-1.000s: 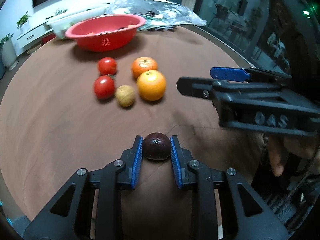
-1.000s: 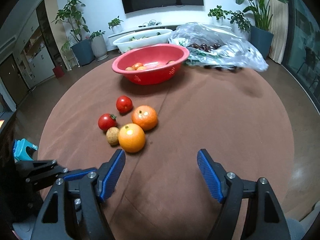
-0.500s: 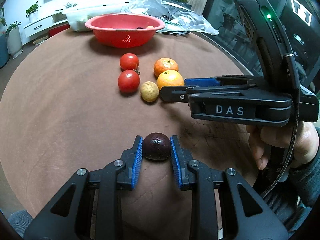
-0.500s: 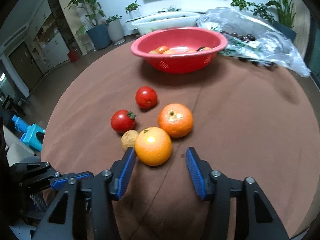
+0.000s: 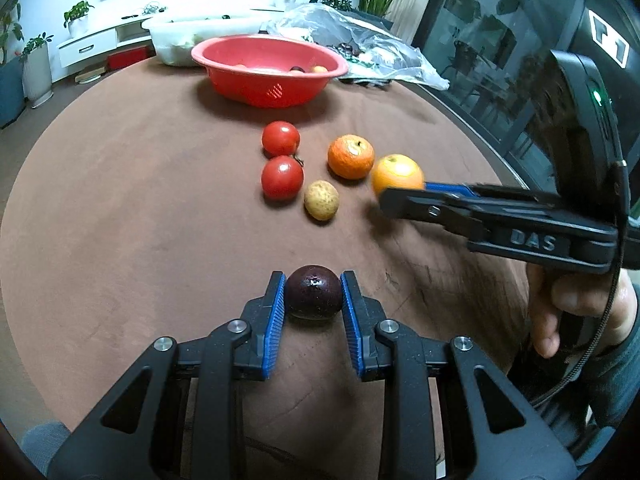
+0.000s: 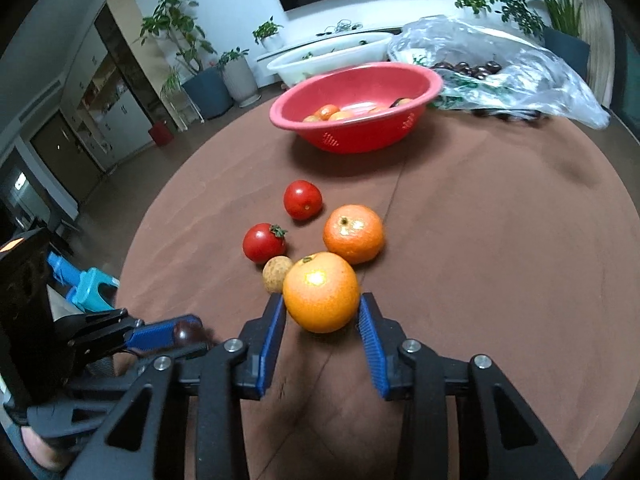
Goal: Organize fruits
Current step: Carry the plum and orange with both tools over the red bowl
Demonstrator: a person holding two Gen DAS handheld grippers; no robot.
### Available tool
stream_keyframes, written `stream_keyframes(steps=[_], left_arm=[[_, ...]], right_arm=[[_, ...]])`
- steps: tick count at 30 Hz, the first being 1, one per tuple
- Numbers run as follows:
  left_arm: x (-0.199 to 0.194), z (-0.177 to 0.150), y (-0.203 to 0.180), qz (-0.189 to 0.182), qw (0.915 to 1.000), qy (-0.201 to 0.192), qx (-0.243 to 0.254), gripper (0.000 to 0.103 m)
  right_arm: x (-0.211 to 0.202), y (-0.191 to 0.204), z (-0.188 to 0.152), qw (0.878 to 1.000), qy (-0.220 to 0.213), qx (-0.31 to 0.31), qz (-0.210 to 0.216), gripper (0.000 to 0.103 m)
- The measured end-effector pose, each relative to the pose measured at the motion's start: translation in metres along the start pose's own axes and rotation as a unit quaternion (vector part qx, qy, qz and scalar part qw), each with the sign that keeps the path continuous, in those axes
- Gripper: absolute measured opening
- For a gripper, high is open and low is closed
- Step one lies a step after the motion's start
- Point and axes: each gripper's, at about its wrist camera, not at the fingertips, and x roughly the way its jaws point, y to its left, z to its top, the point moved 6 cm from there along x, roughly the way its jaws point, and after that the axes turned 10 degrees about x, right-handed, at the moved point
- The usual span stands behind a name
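My left gripper [image 5: 313, 280] is shut on a dark purple fruit [image 5: 314, 298] just above the brown table. In the right wrist view, my right gripper [image 6: 320, 300] has its jaws closing around a big orange [image 6: 320, 288]; both blue pads touch its sides. Just behind it lie a mandarin [image 6: 354, 232], two tomatoes [image 6: 303, 199] [image 6: 264, 242] and a small tan fruit [image 6: 273, 274]. The left wrist view shows the right gripper [image 5: 400, 196] side-on at the orange [image 5: 396, 174]. A red basin [image 6: 360, 68] holding several small fruits stands at the back.
Behind the basin are a white tub [image 6: 332, 54] and a clear plastic bag [image 6: 500, 60] with dark fruits. The round table [image 6: 500, 240] drops off at left and right. A hand [image 5: 560, 304] holds the right gripper's handle.
My right gripper moved forward to the big orange and narrowed its jaws onto it. The orange now sits apart from the mandarin. The left gripper kept its hold on the dark fruit.
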Motion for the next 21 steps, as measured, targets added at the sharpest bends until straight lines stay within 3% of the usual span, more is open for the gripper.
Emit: stream_keyframes(steps=[6, 11, 21], left_arm=[[-0.008, 0.013, 0.016, 0.004, 0.9999, -0.013, -0.009, 0.025], [-0.02, 0.046, 0.036, 0.018, 0.9992, -0.036, -0.007, 0.025], [-0.016, 0.152, 0.082, 0.046, 0.9966, -0.065, 0.025, 0.025]], right_arm=[[-0.017, -0.02, 0.007, 0.999, -0.012, 0.037, 0.002, 0.04], [-0.034, -0.033, 0.03, 0.999, -0.032, 0.043, -0.008, 0.04], [-0.053, -0.027, 0.13, 0.996, -0.084, 0.007, -0.027, 0.04]])
